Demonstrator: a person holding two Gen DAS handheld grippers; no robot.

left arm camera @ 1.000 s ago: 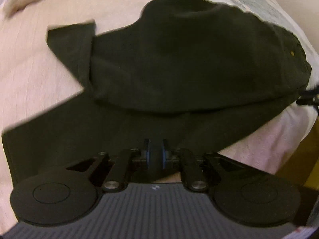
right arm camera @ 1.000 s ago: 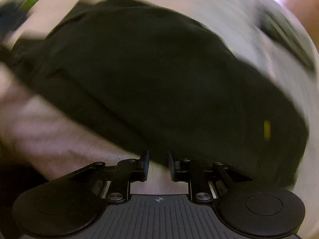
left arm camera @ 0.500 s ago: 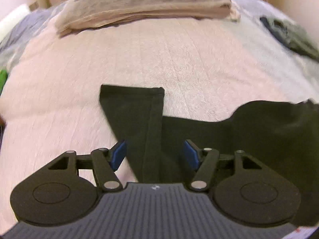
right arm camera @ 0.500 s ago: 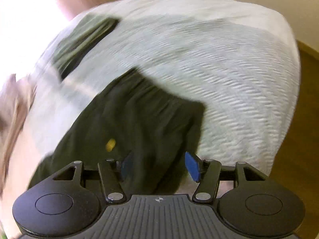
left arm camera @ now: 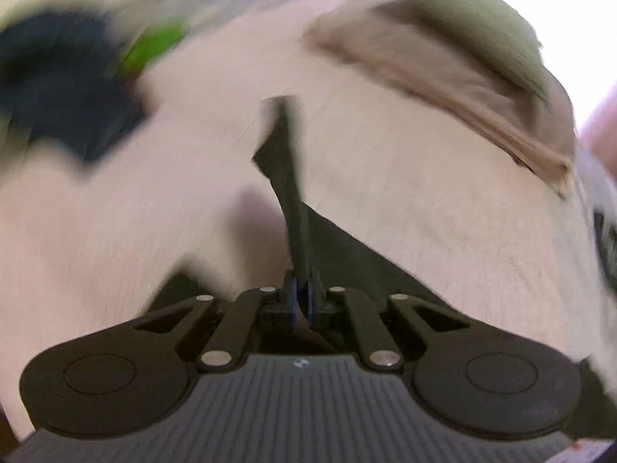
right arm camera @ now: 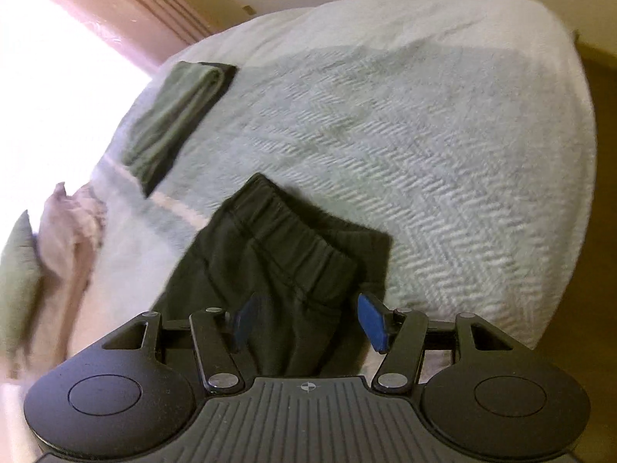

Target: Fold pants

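The dark pants (right arm camera: 277, 239) lie on the bed with the elastic waistband toward the far side. My right gripper (right arm camera: 306, 316) stands open just above the waist end, a fold of the cloth between its blue pads (right arm camera: 372, 320) without being pressed. In the left wrist view my left gripper (left arm camera: 302, 289) has its jaws closed on a pants leg (left arm camera: 293, 193). That leg rises in a narrow dark strip from the pads, lifted off the pink cover (left arm camera: 424, 193). This view is blurred by motion.
A folded green cloth (right arm camera: 181, 112) lies on the grey-green blanket (right arm camera: 424, 135) beyond the pants. A tan pillow (left arm camera: 443, 77) under a green one (left arm camera: 474, 19) sits at the bed's head. Dark blue clothing (left arm camera: 65, 85) lies far left. The wood floor (right arm camera: 601, 135) shows past the bed's edge.
The left gripper opened over the leg's hem, then shut on it and lifted it while swinging. The right gripper let go, opened wide and rolled to face the waistband.
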